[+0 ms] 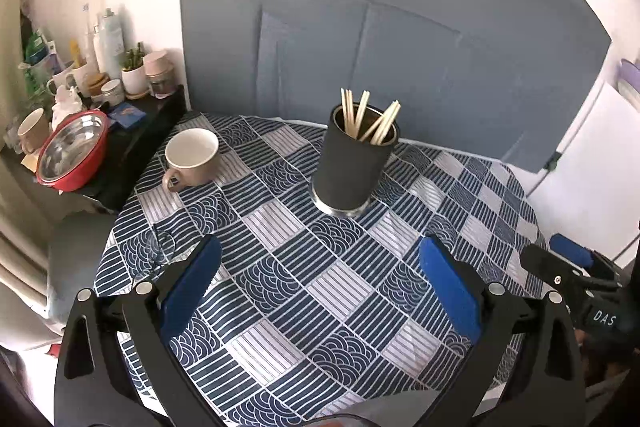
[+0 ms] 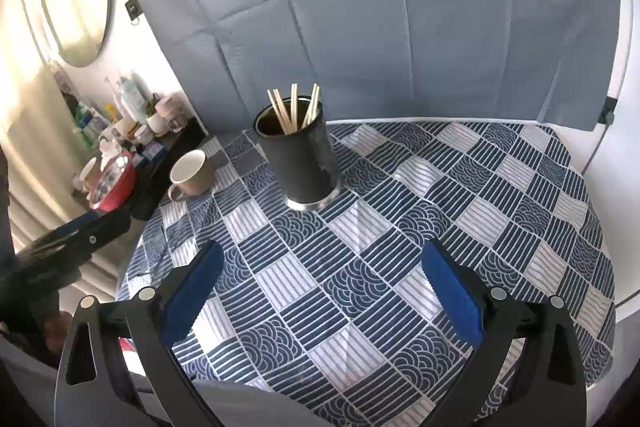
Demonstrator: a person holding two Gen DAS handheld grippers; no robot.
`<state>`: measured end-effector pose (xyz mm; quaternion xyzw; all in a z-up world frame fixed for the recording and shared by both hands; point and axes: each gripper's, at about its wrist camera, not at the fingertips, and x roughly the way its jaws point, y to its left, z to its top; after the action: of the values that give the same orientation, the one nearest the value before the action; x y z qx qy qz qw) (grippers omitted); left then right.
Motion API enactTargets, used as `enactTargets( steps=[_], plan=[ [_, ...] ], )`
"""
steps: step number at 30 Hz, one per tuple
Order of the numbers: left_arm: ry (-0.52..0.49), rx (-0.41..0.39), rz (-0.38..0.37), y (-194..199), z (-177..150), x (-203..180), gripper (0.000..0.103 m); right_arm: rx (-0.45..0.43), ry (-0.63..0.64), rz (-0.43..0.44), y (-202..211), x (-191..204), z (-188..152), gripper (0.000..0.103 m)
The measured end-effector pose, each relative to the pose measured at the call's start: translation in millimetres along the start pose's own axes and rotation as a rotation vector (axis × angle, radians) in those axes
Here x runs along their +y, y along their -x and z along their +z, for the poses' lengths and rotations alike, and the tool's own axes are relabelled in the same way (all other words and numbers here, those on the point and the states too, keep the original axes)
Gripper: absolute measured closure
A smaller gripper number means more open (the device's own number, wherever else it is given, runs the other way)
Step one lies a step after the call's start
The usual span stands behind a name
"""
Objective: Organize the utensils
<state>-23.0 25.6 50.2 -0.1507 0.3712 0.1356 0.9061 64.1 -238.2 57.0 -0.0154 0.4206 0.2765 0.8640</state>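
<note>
"DAS" reads on the right tool (image 1: 568, 259) body. Both the left tool (image 1: 320, 259) and right tool gape empty, low over the bench (image 2: 400, 247). Wooden chopsticks (image 1: 370, 119) stand in the black holder (image 1: 352, 167), far centre.

A dark cylindrical holder (image 1: 354, 163) stands upright toward the far side of the table (image 1: 280, 267). Several pale wooden chopsticks (image 1: 370, 119) lean inside it, tips up.

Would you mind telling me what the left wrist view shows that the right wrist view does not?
Only the left wrist view shows the clear glass at the table's near-left edge and the open left gripper. Only the right wrist view shows the open right gripper head-on. Both show the dark holder with chopsticks, the beige mug and the patterned tablecloth.
</note>
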Motion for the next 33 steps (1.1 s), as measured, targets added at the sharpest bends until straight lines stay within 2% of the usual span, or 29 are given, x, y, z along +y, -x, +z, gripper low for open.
enactTargets(
  steps=[33],
  plan=[
    [-0.001,0.016,0.005,1,-6,-10,0.006,-0.001,0.022,0.041,5,0,0,0.008]
  ],
)
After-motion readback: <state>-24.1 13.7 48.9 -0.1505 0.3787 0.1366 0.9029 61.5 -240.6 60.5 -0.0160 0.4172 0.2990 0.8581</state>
